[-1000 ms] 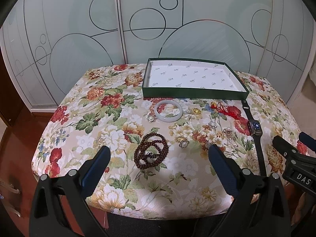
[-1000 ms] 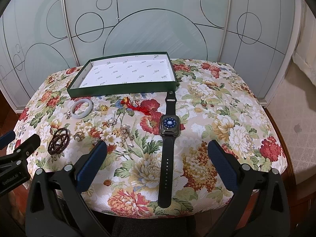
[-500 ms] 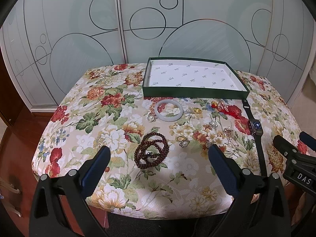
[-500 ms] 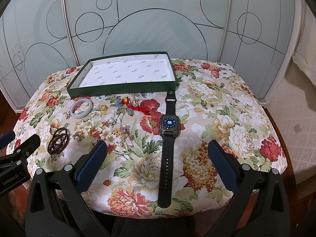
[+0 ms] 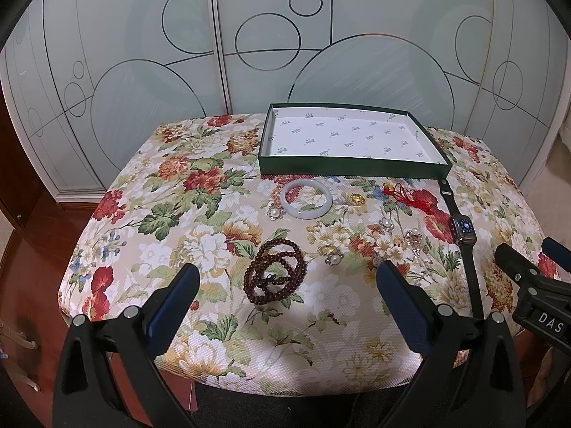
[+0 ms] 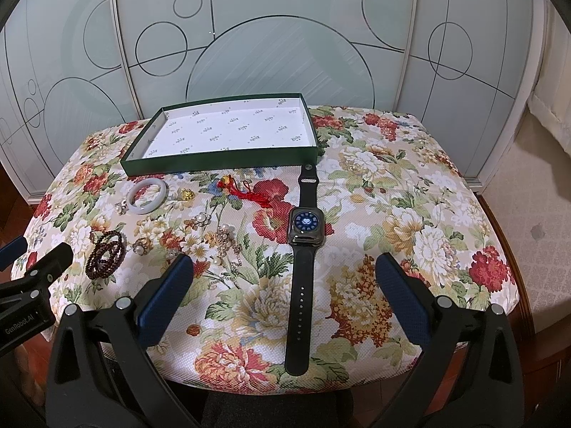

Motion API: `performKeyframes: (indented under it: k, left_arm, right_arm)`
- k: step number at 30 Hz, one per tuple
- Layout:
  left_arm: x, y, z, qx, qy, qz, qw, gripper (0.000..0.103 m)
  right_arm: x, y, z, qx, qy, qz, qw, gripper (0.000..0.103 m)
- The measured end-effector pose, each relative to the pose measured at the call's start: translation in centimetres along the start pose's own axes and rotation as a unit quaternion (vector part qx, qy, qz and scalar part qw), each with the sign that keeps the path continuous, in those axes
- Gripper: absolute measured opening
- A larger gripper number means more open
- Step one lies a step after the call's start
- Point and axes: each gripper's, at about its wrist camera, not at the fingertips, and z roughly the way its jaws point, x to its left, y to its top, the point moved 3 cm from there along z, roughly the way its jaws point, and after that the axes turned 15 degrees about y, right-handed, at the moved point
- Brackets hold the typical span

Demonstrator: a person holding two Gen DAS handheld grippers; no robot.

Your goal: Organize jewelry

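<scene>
A green box [image 5: 353,169] [image 6: 221,162] with white lining stands empty at the table's far side. In front of it lie a white bangle [image 5: 306,202] [image 6: 147,197], a dark bead bracelet [image 5: 275,274] [image 6: 106,255], a red tassel charm [image 5: 410,196] [image 6: 249,196], a black smartwatch [image 5: 464,230] [image 6: 305,230] and several small pearl and gold pieces [image 6: 225,239]. My left gripper [image 5: 287,280] is open and empty, above the table's front edge near the beads. My right gripper [image 6: 283,271] is open and empty, around the watch strap's near end.
The table wears a floral cloth [image 5: 185,221] [image 6: 410,214]. Frosted glass doors [image 5: 249,42] stand right behind it. Wooden floor shows at the left [image 5: 32,235] and pale floor at the right [image 6: 542,249]. The right gripper shows in the left wrist view [image 5: 528,285].
</scene>
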Motion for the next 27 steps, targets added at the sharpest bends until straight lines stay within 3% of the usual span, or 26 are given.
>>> performKeyframes:
  k: [27]
  left_arm:
    - [0.43, -0.10, 0.69, 0.005, 0.005, -0.002, 1.0000, 0.099]
  right_arm:
    - [-0.47, -0.43, 0.41, 0.003, -0.004, 0.002, 1.000, 0.101]
